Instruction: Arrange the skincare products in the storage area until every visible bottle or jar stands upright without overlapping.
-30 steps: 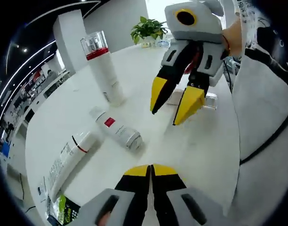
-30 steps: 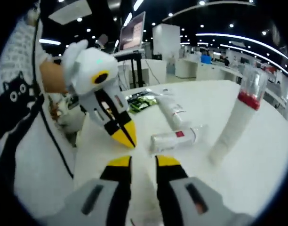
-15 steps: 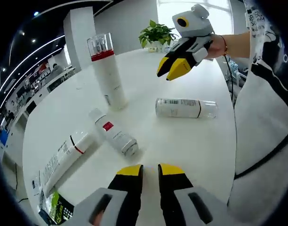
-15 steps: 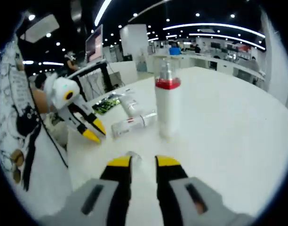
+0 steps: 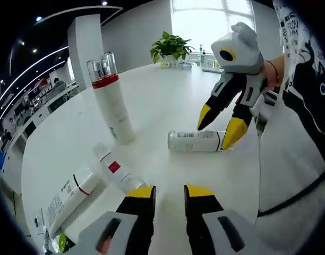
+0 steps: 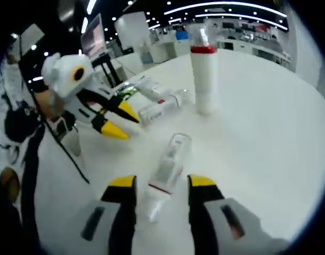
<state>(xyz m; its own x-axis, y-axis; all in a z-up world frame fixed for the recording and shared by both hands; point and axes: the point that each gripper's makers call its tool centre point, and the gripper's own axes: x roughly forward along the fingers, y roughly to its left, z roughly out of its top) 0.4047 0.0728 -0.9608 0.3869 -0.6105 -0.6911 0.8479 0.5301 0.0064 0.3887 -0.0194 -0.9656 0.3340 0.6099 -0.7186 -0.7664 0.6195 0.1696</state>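
A tall white bottle (image 5: 112,103) with a red band and clear cap stands upright on the white table (image 5: 168,90); it also shows as the upright bottle (image 6: 205,74). A white bottle with a barcode and clear cap (image 5: 197,141) lies on its side. My right gripper (image 5: 220,125) is open and straddles its capped end; in the right gripper view the lying bottle (image 6: 168,167) sits between the jaws of the right gripper (image 6: 162,181). A small red-labelled bottle (image 5: 117,171) and a white tube (image 5: 72,194) lie flat. My left gripper (image 5: 170,191) is open and holds nothing.
A potted plant (image 5: 170,41) stands at the table's far edge. A green packet (image 6: 128,91) lies past the tube (image 6: 146,87). The person's sleeve and black-and-white clothes (image 5: 300,133) are close on the right. My left gripper (image 6: 122,121) hovers near the small bottle (image 6: 160,109).
My right gripper has come down over the lying barcode bottle and opened wider around it. My left gripper's jaws have gone from shut to open.
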